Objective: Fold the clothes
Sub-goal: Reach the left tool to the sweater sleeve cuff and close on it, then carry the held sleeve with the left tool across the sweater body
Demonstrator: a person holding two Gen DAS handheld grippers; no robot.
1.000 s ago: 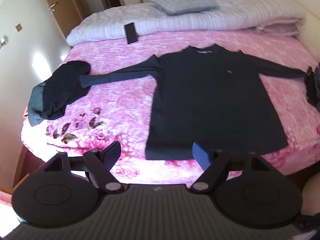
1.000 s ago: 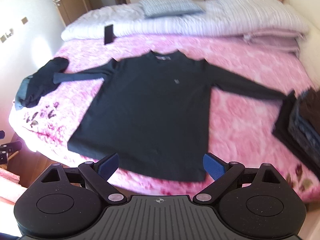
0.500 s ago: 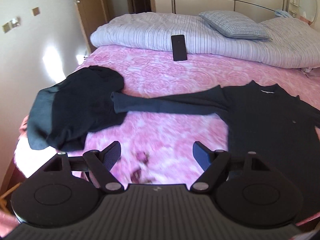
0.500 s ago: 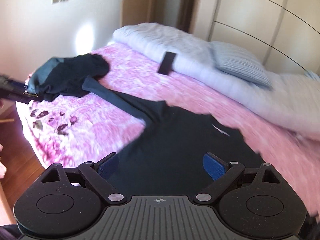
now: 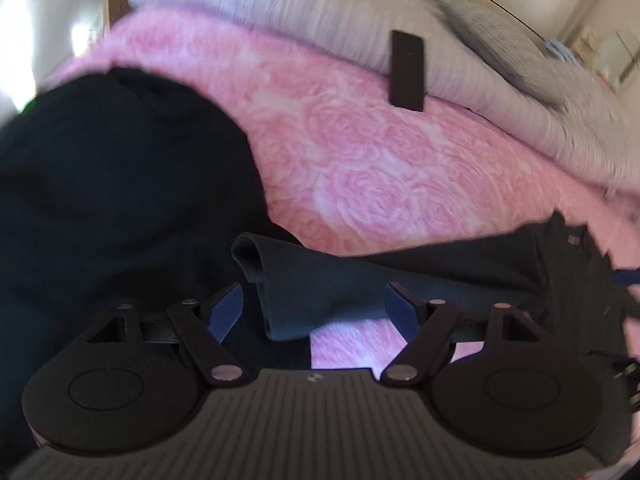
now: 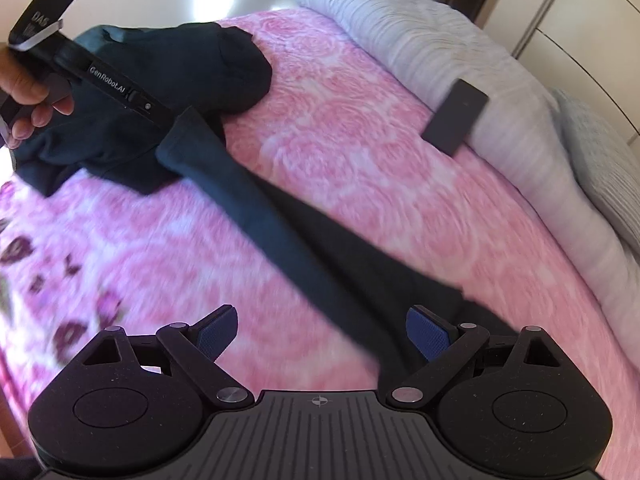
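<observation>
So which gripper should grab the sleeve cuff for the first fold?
Left, probably. The left gripper is open with the sleeve cuff right between its fingers; the right gripper sits farther along the sleeve.

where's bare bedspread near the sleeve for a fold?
Free: pink bedspread between the sleeve and the black slab by the grey quilt; also the floral patch on the sleeve's near side. Crowded: cuff, against the dark garment heap.

Left gripper (image 5: 314,308) fingers spread around sleeve cuff (image 5: 276,280).
</observation>
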